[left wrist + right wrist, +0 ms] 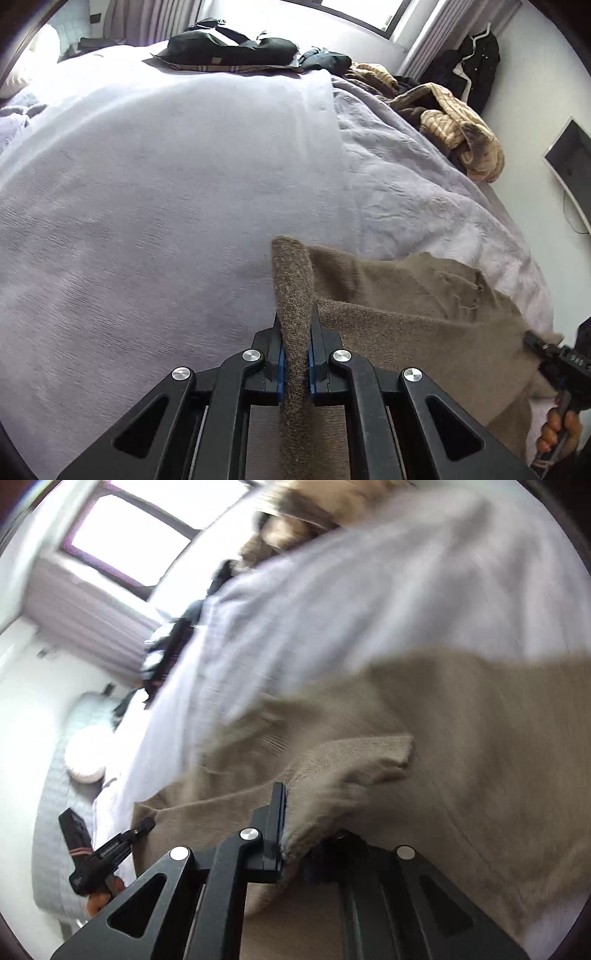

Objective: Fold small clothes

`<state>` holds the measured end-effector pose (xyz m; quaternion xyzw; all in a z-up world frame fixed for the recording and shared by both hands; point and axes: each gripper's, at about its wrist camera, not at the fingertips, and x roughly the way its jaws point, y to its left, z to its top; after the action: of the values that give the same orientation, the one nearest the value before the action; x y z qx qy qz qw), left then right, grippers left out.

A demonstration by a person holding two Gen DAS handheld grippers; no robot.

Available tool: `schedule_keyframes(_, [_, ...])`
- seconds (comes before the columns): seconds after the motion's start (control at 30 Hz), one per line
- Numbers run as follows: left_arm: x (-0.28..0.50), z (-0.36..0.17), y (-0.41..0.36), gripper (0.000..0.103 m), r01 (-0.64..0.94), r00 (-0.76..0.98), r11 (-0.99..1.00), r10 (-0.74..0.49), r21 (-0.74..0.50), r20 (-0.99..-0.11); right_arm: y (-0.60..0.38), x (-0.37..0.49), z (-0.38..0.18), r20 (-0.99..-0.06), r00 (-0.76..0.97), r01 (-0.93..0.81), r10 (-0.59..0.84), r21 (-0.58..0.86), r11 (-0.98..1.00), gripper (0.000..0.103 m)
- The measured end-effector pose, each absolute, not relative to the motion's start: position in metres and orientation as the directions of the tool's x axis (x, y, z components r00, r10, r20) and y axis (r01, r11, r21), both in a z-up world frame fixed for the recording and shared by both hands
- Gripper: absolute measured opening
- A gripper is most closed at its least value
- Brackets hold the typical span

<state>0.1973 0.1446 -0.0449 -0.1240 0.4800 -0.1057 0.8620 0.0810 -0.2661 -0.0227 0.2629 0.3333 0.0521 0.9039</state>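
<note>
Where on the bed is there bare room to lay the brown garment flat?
Free: the broad lilac blanket between the brown garment and the dark clothes at the far edge. Crowded: the right edge, with the tan striped pile.

Daylight from the window (354,14) blows out highlights; right-wrist view motion-blurred, left sharp, both fisheye-curved with dark corners.

Both wrist views close, angled down; share brown garment (406,314), bed (147,184).

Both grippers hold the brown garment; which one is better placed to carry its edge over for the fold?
Probably left: the left gripper pinches the brown garment edge beside bare bedcover. The right gripper grips bunched cloth.
</note>
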Motion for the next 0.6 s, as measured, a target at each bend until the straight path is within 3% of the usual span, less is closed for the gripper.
schedule_keyframes(0.1, [0.203, -0.063, 0.152, 0.01, 0.037, 0.476, 0.946, -0.299, -0.321, -0.827, -0.272, 0.089, -0.033, -0.617, 0.756, 0.131, 0.221, 0.472, 0.872, 0.008])
schedule_keyframes(0.17, [0.202, -0.069, 0.153, 0.01, 0.021, 0.475, 0.942, -0.304, -0.334, -0.826, -0.282, 0.095, -0.057, -0.693, 0.692, 0.221, 0.203, 0.471, 0.854, 0.008])
schedule_keyframes(0.23, [0.198, -0.066, 0.156, 0.012, 0.007, 0.484, 0.94, -0.302, -0.341, -0.821, -0.29, 0.084, -0.066, -0.676, 0.699, 0.233, 0.234, 0.525, 0.819, 0.01])
schedule_keyframes(0.3, [0.193, -0.057, 0.157, 0.038, -0.003, 0.494, 0.949, -0.273, -0.315, -0.826, -0.293, 0.074, -0.062, -0.682, 0.697, 0.246, 0.224, 0.52, 0.818, 0.016])
schedule_keyframes(0.33, [0.187, -0.049, 0.161, 0.076, -0.015, 0.513, 0.96, -0.232, -0.279, -0.826, -0.294, 0.071, -0.06, -0.686, 0.694, 0.25, 0.217, 0.512, 0.822, 0.021])
schedule_keyframes(0.37, [0.181, -0.042, 0.165, 0.092, -0.019, 0.538, 0.965, -0.209, -0.26, -0.817, -0.295, 0.066, -0.058, -0.687, 0.695, 0.252, 0.212, 0.509, 0.823, 0.03])
schedule_keyframes(0.47, [0.159, -0.023, 0.174, 0.092, 0.044, 0.58, 0.961, -0.246, -0.272, -0.776, -0.294, 0.049, -0.052, -0.669, 0.706, 0.225, 0.232, 0.523, 0.822, 0.056])
schedule_keyframes(0.6, [0.134, -0.024, 0.165, 0.092, 0.099, 0.53, 0.974, -0.227, -0.206, -0.817, -0.29, 0.037, -0.049, -0.659, 0.709, 0.204, 0.253, 0.535, 0.82, 0.057])
